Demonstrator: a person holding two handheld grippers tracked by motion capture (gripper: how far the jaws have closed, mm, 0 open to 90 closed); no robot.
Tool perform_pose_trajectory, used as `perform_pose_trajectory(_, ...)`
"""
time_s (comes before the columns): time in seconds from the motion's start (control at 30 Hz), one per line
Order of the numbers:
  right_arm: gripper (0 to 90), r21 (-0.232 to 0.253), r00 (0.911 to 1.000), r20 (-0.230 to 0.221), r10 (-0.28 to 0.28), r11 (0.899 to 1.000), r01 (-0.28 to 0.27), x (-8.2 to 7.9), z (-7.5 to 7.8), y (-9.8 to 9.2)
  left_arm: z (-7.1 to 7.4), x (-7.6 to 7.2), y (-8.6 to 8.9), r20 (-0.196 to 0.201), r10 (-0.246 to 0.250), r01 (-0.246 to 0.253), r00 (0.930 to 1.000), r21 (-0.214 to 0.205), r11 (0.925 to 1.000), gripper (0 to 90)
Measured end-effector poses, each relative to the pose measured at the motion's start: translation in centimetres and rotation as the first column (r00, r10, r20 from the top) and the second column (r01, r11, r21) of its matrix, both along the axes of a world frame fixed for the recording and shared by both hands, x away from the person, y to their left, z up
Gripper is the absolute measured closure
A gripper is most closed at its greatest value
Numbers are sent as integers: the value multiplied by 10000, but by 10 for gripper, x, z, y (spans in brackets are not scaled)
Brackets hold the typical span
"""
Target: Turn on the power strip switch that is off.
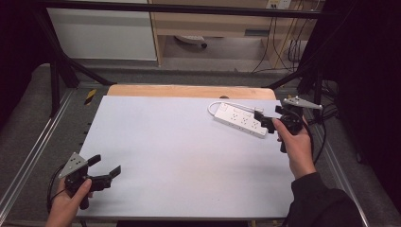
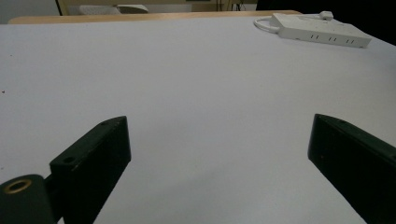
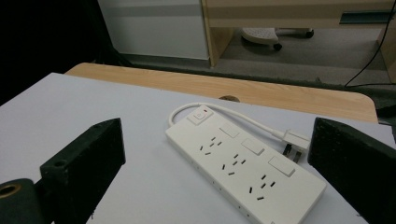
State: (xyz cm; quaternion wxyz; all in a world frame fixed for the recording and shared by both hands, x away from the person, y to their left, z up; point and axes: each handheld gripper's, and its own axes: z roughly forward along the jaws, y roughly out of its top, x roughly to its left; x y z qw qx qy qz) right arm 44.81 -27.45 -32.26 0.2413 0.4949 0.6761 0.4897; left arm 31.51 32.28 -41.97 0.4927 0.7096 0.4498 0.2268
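Two grippers, one power strip, one table.

Near edge, left corner: left gripper (image 1: 106, 169) held in the person's left hand (image 1: 71, 203), low over the white table top (image 1: 179, 156). Jaws spread wide, nothing between them; in the left gripper view just bare white surface sits in the gap. One grey three-cornered plate on top, one cable looping off behind it.

Middle of the table: bare.

Far right: right gripper (image 1: 265, 119) in the person's right hand (image 1: 295, 142), dark sleeve behind it. Jaws spread wide here too, not pinching anything. Jaw tips are just beside the near end of the power strip (image 1: 239, 119); can't tell from the high view whether they touch it. In the right gripper view the power strip (image 3: 243, 163) lies flat on the table in the gap between the two jaws, running diagonally away.

Power strip count: one white body, three socket groups, four buttons on top (one end switch with a red mark plus three blank ones), one white cord (image 3: 243, 119) curling from the switch end back along its far side, one plug (image 3: 295, 140) lying by the strip.

Beyond it: a strip of bare wood tabletop (image 1: 189, 91) along the far edge.
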Motion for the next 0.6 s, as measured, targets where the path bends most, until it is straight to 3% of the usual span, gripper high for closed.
perform_pose_trajectory(0.4, 52, -239, 9996, -293, -27, 9997, 20, 28, 0, 10, 0, 0, 0, -22, -9, 9, 10000, 32, 10000, 59)
perform_pose_trajectory(0.6, 61, -317, 9989, -205, -415, 9987, 408, 39, -1, 10, 0, 0, 1, -39, -10, 10, 10000, 74, 10000, 59)
